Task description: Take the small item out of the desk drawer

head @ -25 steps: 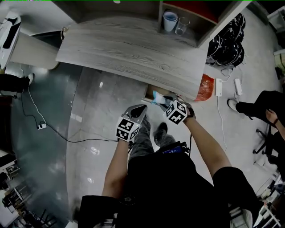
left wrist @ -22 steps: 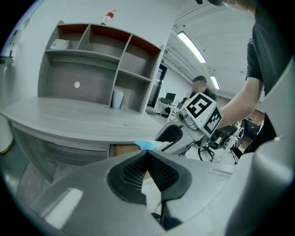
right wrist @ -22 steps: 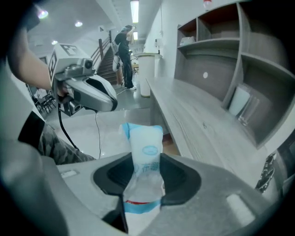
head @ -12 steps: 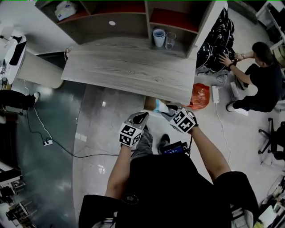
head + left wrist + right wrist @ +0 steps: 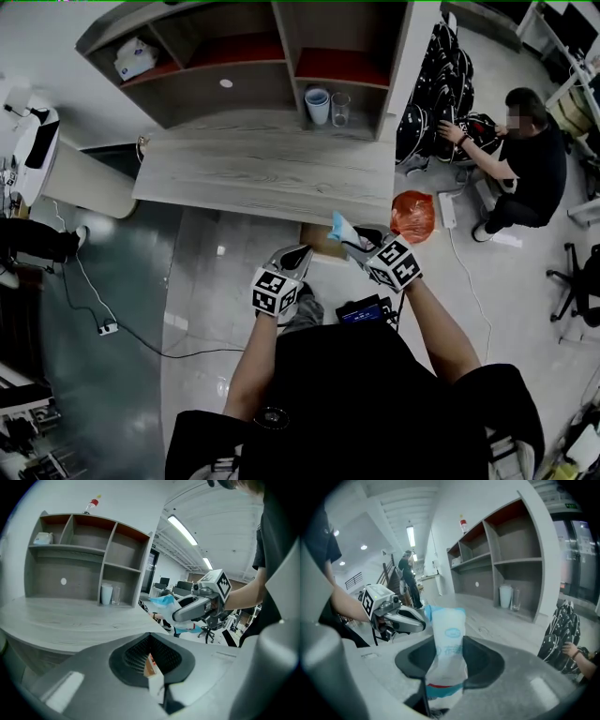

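My right gripper (image 5: 359, 244) is shut on a small blue and white packet (image 5: 339, 227) and holds it upright just off the wooden desk's (image 5: 262, 173) front edge. In the right gripper view the packet (image 5: 448, 637) stands between the jaws, pinched low down. A brown drawer (image 5: 317, 240) shows under the desk edge, to the left of the packet. My left gripper (image 5: 291, 255) hangs beside it, lower and to the left, jaws closed together with nothing in them. The left gripper view shows the right gripper (image 5: 187, 613) carrying the packet (image 5: 164, 603).
A shelf unit at the desk's back holds a white cup (image 5: 317, 105), a glass (image 5: 339, 108) and a tissue pack (image 5: 136, 58). An orange bag (image 5: 412, 214) lies on the floor right of the desk. A person (image 5: 530, 164) crouches by black bags (image 5: 441, 89). A cable (image 5: 108, 328) crosses the floor at left.
The right gripper has drawn the packet back from the drawer toward the desk's front edge. The head view has tipped up, so the shelves and the crouching person show.
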Demonstrator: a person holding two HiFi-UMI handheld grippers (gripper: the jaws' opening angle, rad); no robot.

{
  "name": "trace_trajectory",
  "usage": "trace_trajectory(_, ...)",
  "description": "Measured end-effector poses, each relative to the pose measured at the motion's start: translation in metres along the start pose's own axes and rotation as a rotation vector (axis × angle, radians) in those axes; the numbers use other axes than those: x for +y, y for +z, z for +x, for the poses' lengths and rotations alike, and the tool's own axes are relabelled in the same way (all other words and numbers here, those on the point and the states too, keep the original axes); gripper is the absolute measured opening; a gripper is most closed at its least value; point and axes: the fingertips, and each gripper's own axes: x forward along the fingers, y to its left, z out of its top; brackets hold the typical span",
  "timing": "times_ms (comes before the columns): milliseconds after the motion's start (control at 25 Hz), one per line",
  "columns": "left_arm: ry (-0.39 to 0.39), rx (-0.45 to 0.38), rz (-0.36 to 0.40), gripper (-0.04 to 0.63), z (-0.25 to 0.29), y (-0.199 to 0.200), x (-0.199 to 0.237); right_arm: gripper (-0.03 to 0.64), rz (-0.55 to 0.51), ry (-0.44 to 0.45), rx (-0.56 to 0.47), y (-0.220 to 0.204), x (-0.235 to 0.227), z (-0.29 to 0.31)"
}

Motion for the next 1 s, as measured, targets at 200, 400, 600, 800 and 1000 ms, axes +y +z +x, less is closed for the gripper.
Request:
trace_trajectory(200,-0.011,-0.012,0.021,0.002,0.005,0.012,-0.005,0.173,0.070,-0.017,-0.070,0.008,-0.007,-0.013)
trace_trajectory(400,-0.012,-0.009,0.029,0.002,0.007,0.015,-0.008,0.173,0.105,-0.015,-0.099,0.012,-0.010,-0.017)
trace_trajectory(600,0.006,-0.011,0.022,0.002,0.008,0.014,-0.014,0.173,0.114,0.006,-0.103,0.009,-0.010,-0.021)
trace_trajectory(800,0.040,-0.020,0.010,0.002,0.006,0.009,-0.028,0.173,0.112,0.029,-0.103,0.000,-0.008,-0.030)
trace_trajectory(1000,0.080,-0.032,-0.009,0.002,-0.001,0.004,-0.043,0.173,0.107,0.053,-0.108,-0.005,-0.006,-0.040)
